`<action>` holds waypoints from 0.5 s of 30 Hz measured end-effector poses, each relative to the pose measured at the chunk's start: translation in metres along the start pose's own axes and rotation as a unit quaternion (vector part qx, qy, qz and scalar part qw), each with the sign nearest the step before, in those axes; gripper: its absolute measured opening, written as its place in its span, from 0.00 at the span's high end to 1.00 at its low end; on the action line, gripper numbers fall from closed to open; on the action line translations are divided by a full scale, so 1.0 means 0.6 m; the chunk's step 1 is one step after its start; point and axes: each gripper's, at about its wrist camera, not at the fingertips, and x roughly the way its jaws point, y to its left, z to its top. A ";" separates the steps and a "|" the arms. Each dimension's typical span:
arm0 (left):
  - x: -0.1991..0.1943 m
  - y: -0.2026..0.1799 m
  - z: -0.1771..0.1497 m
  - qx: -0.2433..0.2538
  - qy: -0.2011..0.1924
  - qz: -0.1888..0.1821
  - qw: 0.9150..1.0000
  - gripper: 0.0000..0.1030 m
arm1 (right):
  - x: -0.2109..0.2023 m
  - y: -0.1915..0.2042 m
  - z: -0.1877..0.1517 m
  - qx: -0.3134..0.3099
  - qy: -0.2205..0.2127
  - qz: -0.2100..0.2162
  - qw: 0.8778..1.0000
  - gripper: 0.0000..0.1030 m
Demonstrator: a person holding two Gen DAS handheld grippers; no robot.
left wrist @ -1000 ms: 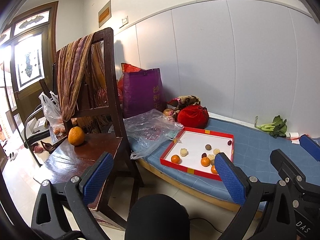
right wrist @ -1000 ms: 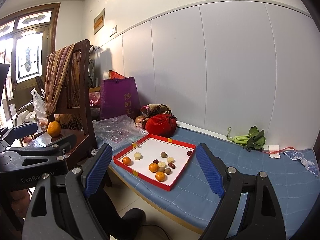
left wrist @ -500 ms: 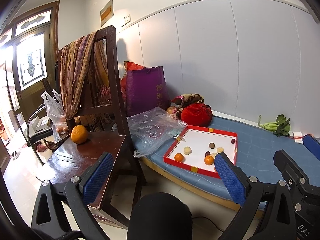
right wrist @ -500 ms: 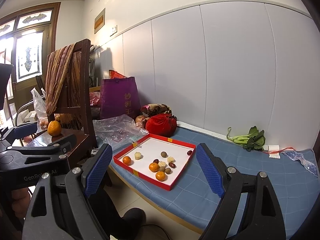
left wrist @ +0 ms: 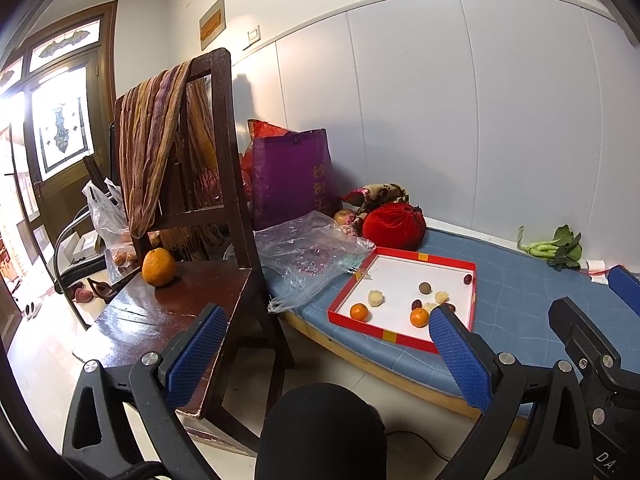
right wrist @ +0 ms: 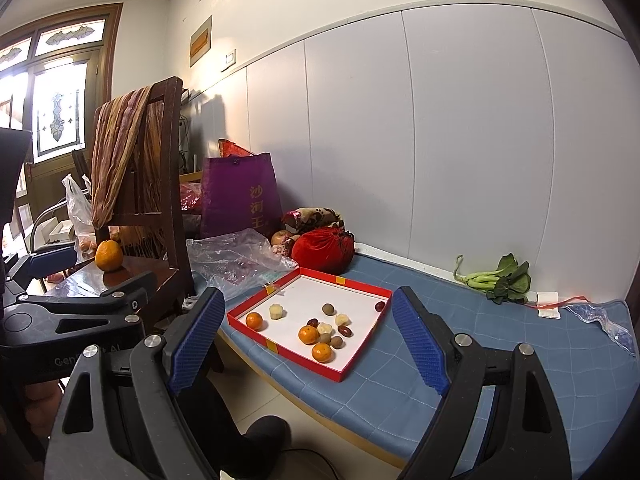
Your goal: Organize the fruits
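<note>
A red-rimmed white tray (left wrist: 404, 339) (right wrist: 340, 376) lies on the blue mat and holds several small fruits: oranges (left wrist: 359, 312) (right wrist: 309, 335), pale lumps (right wrist: 277, 311) and dark dates (right wrist: 380, 305). A large orange (left wrist: 159, 267) (right wrist: 108, 255) sits on the wooden chair seat (left wrist: 160, 316). My left gripper (left wrist: 326, 354) is open and empty, well short of the chair and tray. My right gripper (right wrist: 308, 338) is open and empty, facing the tray from a distance.
A clear plastic bag (left wrist: 308, 256) lies between chair and tray. A purple bag (left wrist: 296, 176), a red pouch (left wrist: 394, 226) and an apple (left wrist: 346, 216) stand behind. Greens (right wrist: 496, 280) lie by the wall. A scarf (left wrist: 156, 140) hangs on the chair back.
My left gripper has drifted a little left and back, so the chair and tray shifted right in its view. The right gripper has barely moved. Both stay open.
</note>
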 end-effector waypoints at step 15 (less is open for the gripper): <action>-0.001 0.000 -0.004 -0.004 0.003 -0.003 1.000 0.01 | 0.000 0.001 0.000 0.000 -0.001 0.000 1.000 0.16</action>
